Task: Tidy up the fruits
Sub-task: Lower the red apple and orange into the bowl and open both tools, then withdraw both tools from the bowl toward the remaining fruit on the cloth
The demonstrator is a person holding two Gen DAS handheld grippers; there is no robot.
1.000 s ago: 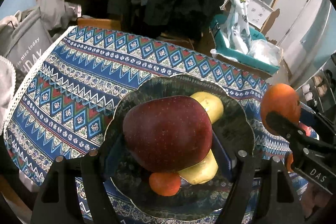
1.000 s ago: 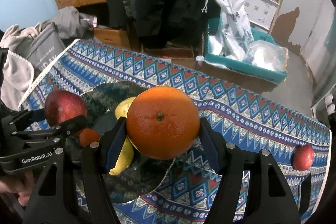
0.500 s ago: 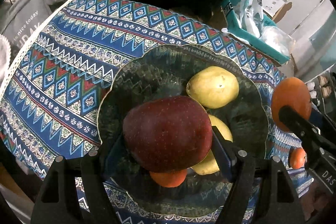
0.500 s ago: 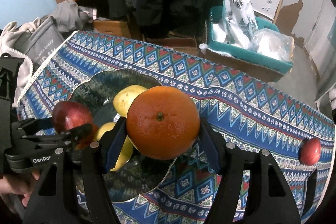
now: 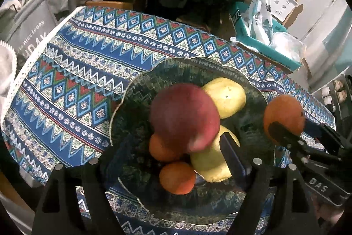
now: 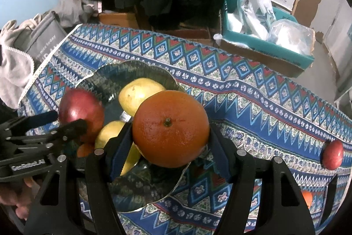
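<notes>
Left wrist view: my left claw is opening, its pads clear of the red apple, which sits mid-frame in the dark plate on two yellow pears and two small oranges.

Right wrist view: my right claw is clenched on the big orange at frame centre, above the plate's near rim. Another apple lies on the tablecloth at far right.

Apple, pears and tangerines crowd the plate's right; its left half lies free.
</notes>
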